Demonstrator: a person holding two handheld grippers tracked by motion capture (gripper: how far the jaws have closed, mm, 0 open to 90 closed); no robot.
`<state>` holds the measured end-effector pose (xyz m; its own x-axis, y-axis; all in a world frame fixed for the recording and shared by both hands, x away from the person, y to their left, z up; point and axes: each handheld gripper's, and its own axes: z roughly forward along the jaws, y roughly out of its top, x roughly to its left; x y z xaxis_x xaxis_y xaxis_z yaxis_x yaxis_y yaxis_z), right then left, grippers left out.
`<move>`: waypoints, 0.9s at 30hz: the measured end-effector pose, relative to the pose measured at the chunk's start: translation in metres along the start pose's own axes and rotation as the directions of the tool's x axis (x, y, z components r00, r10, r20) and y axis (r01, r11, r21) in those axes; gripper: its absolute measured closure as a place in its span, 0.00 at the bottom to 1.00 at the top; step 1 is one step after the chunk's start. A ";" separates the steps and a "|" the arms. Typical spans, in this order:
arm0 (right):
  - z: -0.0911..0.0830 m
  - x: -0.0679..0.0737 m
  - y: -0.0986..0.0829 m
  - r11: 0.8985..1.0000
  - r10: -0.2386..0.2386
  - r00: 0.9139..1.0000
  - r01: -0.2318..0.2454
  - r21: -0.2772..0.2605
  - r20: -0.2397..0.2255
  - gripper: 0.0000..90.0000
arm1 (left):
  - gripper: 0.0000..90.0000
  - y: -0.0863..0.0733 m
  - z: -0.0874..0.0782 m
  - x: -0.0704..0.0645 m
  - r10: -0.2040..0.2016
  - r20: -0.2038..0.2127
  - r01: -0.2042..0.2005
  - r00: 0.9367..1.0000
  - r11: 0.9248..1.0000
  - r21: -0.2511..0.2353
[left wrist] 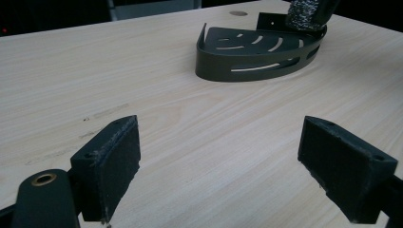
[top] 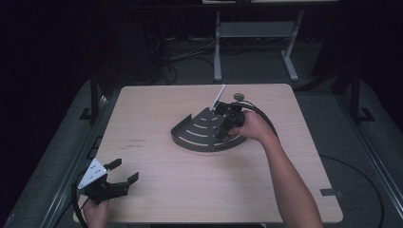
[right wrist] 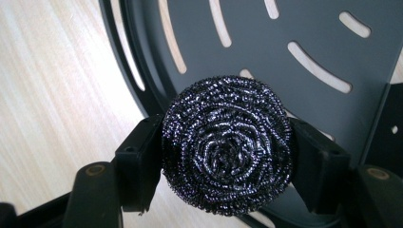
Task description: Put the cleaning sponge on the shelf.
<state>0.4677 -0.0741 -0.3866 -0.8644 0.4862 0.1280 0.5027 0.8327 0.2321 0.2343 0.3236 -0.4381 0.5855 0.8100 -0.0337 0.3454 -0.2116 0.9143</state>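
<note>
Left gripper (top: 124, 173), at the near left corner of the table (top: 157, 190): jaws spread wide, nothing between them, resting well apart from the work. Centre: dark slotted corner shelf (top: 202, 132), a quarter-round tray with a raised rim, lying flat on the wood. Right gripper (right wrist: 227, 152), over the shelf's right part: jaws closed on both sides of a round steel scourer (right wrist: 227, 151), which is held above the slotted floor; whether it touches the floor cannot be told. The step appears to be setting the scourer into the shelf. To do it well, lower until the scourer sits on the floor inside the rim, clear of the upright bracket, then release without dragging.
</note>
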 end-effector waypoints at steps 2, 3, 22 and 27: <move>0.002 -0.001 0.003 1.000 0.007 1.000 -0.007 -0.002 -0.002 0.37 | 0.15 0.000 0.000 0.000 0.002 -0.002 -0.002 1.000 1.000 0.000; 0.004 -0.001 0.004 1.000 0.007 1.000 -0.007 -0.005 -0.006 0.37 | 0.15 0.000 0.000 0.000 0.004 -0.001 -0.004 1.000 1.000 -0.002; 0.027 -0.014 0.015 0.999 0.046 0.999 -0.046 0.003 0.001 0.37 | 0.15 0.000 -0.001 0.001 0.003 0.000 -0.003 1.000 1.000 -0.002; 0.032 -0.015 0.016 0.999 0.045 0.999 -0.045 0.011 0.007 0.36 | 0.15 0.000 -0.001 0.001 0.002 -0.003 -0.002 1.000 1.000 -0.004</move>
<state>0.4888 -0.0595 -0.4155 -0.8407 0.5253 0.1312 0.5414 0.8127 0.2155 0.2340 0.3251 -0.4373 0.5840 0.8112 -0.0302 0.3407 -0.2112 0.9162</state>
